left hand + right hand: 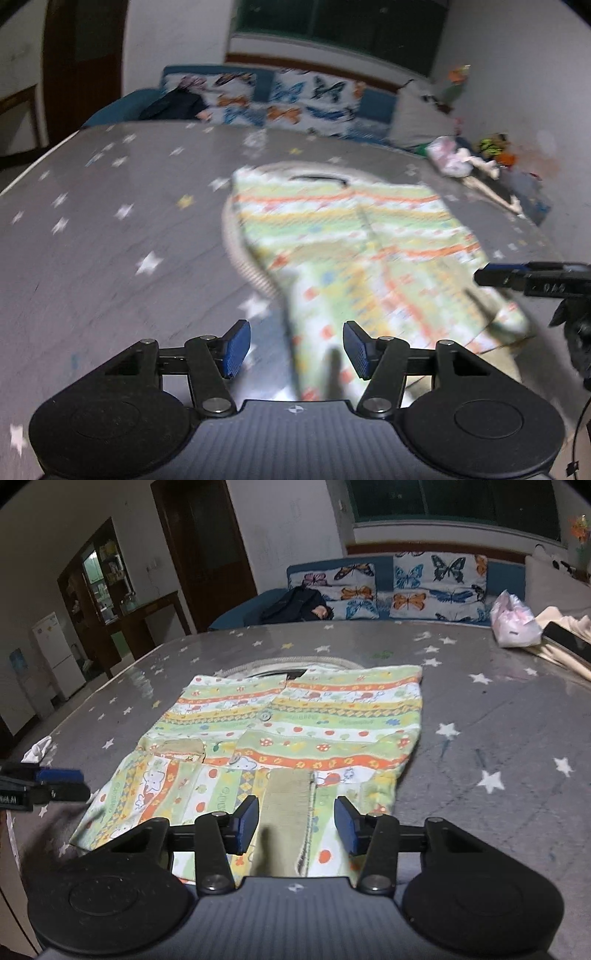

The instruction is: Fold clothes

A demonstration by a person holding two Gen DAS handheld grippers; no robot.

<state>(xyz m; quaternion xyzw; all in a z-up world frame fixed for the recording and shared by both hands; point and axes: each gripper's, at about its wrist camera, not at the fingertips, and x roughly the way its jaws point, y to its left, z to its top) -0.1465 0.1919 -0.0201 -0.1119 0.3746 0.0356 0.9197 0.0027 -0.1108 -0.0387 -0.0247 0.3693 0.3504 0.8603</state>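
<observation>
A small child's shirt [295,734] with green, orange and yellow stripes lies flat on the grey star-print table [498,720], partly folded, with a beige ribbed cuff [286,805] on its near edge. It shows blurred in the left wrist view [354,243]. My right gripper [295,825] is open, hovering over the shirt's near edge with the cuff between its fingers. My left gripper [295,349] is open above the shirt's near left edge. Each gripper shows in the other's view: the right one [532,278], the left one [48,782].
A sofa with butterfly cushions [406,587] stands behind the table. A pink plastic bag [515,622], beige cloth and a dark phone [565,640] lie at the table's far right. A white rag [38,749] sits at the left edge. A beige ribbed garment [288,663] peeks from under the shirt.
</observation>
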